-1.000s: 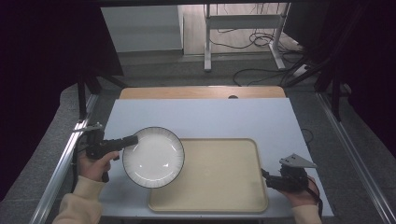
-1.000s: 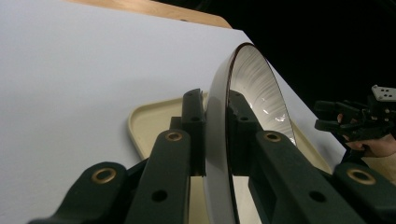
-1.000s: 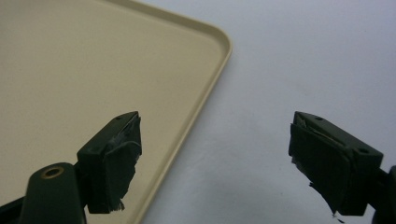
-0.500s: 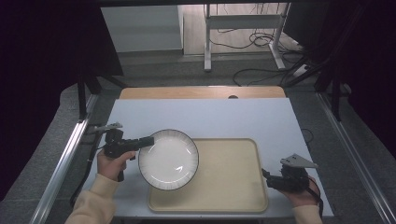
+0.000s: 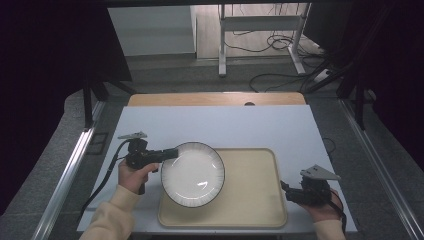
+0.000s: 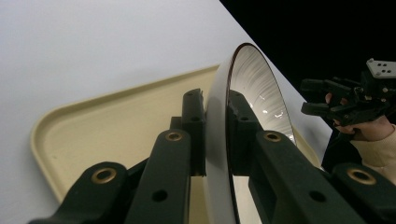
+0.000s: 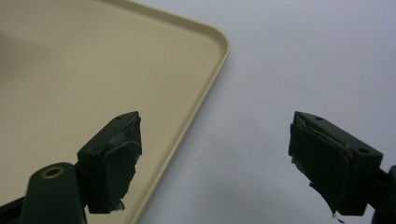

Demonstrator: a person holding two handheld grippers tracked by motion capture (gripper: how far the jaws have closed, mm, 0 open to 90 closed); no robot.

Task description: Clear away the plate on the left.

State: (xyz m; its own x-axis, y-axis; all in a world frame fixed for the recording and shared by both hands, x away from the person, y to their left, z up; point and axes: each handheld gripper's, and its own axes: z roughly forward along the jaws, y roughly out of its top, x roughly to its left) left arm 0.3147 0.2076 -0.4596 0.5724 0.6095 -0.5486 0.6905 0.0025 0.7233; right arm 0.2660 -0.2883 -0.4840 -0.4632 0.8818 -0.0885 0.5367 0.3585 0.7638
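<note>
Over the left half of the beige tray (image 5: 250,200), the white plate (image 5: 192,174) with its thin dark rim now hangs in the left gripper (image 5: 170,152), whose jaws are clenched on the plate's left edge; the left gripper view shows the two black pads (image 6: 194,135) pressing the rim from both sides, with the plate (image 6: 254,79) seen edge-on and the tray (image 6: 116,126) lying below and beyond it. A second ago the plate sat farther left, mostly over the bare white table (image 5: 225,125) and only overlapping the tray's left border; since then it has travelled rightward in steps, and most of its disc now covers the tray, with a small part at the left still reaching past the tray's raised lip. Whether the plate rests on the tray or is held just above it I cannot tell from these views. The right gripper (image 5: 287,192) has kept its place at the tray's near right corner, its jaws released and wide apart with nothing between them; in its own view one jaw stands over the tray's edge (image 7: 205,88) and the other over the table (image 7: 280,60). My reading is that the carry onto the tray is nearly finished: what remains is a little more travel to the right, lowering the plate flat, and then letting go.
</note>
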